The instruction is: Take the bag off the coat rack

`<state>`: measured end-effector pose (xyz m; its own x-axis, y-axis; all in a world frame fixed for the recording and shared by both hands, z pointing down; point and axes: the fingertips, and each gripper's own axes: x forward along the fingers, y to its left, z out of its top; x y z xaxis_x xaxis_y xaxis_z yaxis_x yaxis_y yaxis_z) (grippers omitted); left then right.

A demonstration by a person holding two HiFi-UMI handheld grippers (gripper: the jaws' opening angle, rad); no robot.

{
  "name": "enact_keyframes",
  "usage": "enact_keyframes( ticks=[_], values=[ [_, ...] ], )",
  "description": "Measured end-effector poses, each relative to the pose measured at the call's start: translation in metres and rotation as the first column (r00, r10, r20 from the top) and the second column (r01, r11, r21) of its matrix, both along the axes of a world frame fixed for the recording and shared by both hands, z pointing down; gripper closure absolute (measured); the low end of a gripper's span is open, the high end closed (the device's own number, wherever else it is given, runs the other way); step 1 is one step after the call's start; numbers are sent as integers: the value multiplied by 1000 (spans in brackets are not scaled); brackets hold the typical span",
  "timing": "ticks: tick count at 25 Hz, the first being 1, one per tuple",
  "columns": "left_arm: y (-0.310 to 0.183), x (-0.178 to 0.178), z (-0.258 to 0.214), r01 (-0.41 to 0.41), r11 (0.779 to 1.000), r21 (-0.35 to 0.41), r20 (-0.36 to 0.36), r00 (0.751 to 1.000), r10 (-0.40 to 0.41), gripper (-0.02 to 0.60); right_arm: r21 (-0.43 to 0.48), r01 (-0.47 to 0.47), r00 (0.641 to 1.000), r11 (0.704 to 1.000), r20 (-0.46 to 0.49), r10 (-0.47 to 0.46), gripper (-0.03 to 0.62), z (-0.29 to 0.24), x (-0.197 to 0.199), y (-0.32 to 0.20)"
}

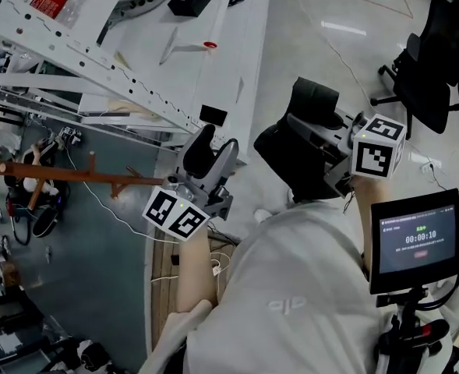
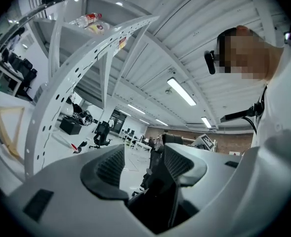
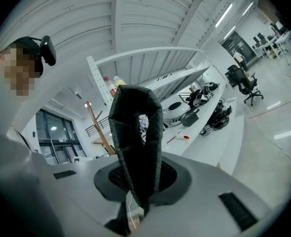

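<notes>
White perforated frame (image 1: 73, 54) slants across ahead of left claw (image 1: 213, 148); wooden coat rack arm (image 1: 58, 171) to its left. Open floor (image 1: 330, 45) beyond right claw (image 1: 307, 127); office chair (image 1: 436, 61) at far right.

Black bag (image 1: 295, 158) is off the rack, hanging under jaws of right gripper (image 3: 141, 179). Its dark woven strap (image 3: 135, 137) loops upright, pinched between them. Brown wooden coat rack (image 1: 54, 172) well apart, left of those jaws.

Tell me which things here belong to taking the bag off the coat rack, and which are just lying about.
Job: bag, its strap clamped in the right gripper; wooden coat rack; left gripper, open and empty.
Lying about: office chair; timer screen; white shelf frame.
</notes>
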<state>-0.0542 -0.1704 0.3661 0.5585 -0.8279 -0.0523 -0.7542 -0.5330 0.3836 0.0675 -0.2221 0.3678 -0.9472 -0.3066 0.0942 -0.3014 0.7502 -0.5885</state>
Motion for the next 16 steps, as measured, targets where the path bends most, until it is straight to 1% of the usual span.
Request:
enact_keyframes(
  ticks=[7, 12, 16],
  values=[
    [-12, 7, 2, -40, 999, -8, -31, 999, 40, 328, -13, -28, 1000, 1000, 10, 29, 533, 0, 6, -6],
    [-13, 10, 1, -53, 999, -6, -31, 998, 53, 328, -17, -16, 1000, 1000, 15, 16, 531, 0, 2, -5],
    [-13, 7, 2, -44, 999, -12, -37, 998, 44, 328, -18, -1, 1000, 1000, 19, 2, 533, -2, -2, -2]
  ],
)
